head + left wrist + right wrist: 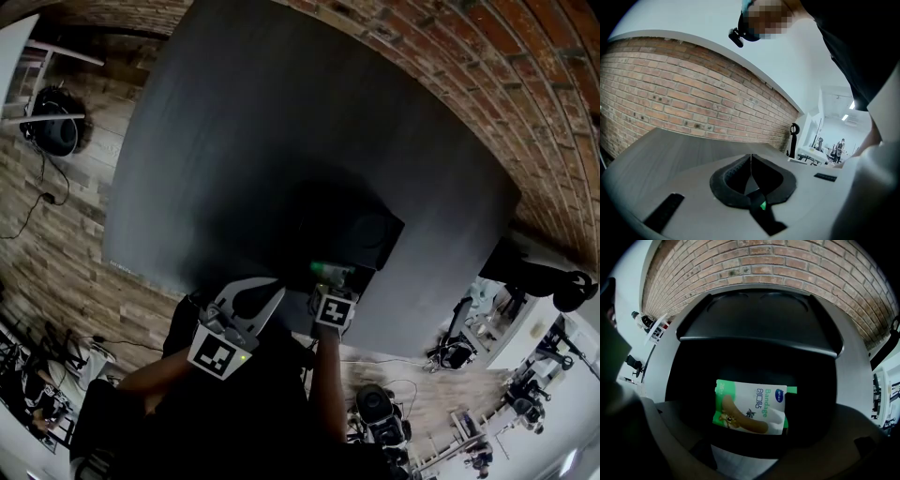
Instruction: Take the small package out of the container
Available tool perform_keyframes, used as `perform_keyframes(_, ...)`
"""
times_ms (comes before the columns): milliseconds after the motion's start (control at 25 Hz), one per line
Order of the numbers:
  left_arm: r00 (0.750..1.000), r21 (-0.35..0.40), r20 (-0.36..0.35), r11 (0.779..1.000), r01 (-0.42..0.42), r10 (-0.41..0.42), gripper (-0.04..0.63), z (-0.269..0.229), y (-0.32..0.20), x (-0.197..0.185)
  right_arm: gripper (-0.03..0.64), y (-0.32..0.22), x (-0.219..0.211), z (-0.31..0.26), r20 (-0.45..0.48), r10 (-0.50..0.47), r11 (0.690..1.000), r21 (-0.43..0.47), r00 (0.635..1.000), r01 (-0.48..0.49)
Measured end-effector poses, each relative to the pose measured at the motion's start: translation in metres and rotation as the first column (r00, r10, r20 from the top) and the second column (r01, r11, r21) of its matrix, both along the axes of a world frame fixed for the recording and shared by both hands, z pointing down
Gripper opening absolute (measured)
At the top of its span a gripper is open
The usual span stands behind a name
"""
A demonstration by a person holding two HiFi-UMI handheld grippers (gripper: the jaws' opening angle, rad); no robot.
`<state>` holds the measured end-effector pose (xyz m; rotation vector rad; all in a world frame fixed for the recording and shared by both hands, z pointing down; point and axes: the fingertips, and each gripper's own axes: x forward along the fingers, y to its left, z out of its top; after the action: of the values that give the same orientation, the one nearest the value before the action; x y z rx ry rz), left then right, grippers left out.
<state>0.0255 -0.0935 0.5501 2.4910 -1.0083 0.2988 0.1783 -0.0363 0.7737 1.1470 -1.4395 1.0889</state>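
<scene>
Near the table's [281, 112] front edge, the black container [370, 234] sits close to the person, and both grippers are at its near side. Only a sliver of green shows at the container's near rim in the head view. The right gripper view shows the rest: the small package [752, 406], white and green with "Bandage" printed on it, lies inside the dark well, face up and slightly crumpled at its left end. The right gripper [330, 286] looks down into the container with its jaws wide apart, and the package is framed between them. Whether either jaw touches it cannot be told. Beyond the package the lid [759, 310] stands raised at the container's far side.

The left gripper [751, 161] is held off to the left of the container. Its own view shows the jaws closed together on nothing, pointing up and away toward the brick wall [670, 98].

A broad stretch of table top spreads beyond the container and to its left. To the right, the table's edge runs near the container.
</scene>
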Motion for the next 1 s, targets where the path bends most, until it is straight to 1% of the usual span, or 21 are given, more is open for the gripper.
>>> perform_keyframes(160,1.0,0.005,0.006,1.0,0.001,-0.001,0.038,-0.002,0.005,-0.002,0.436,-0.008,-0.002,-0.004,0.018,-0.009,0.999,0.039,1.0,0.008)
perform_keyframes(560,1.0,0.033,0.011,0.999,0.008,-0.009,0.038,-0.01,0.016,-0.004,0.436,-0.009,-0.005,-0.023,0.033,-0.007,0.995,0.096,0.999,0.004)
perform_keyframes(800,1.0,0.062,0.012,0.998,0.019,-0.02,0.038,-0.018,0.025,-0.005,0.436,-0.008,-0.005,-0.029,0.052,-0.001,0.986,0.165,0.999,-0.007)
perform_keyframes(1000,1.0,0.081,0.028,0.997,0.008,-0.01,0.038,-0.027,0.035,0.001,0.436,-0.006,-0.002,-0.044,0.056,-0.002,0.978,0.206,0.998,-0.009)
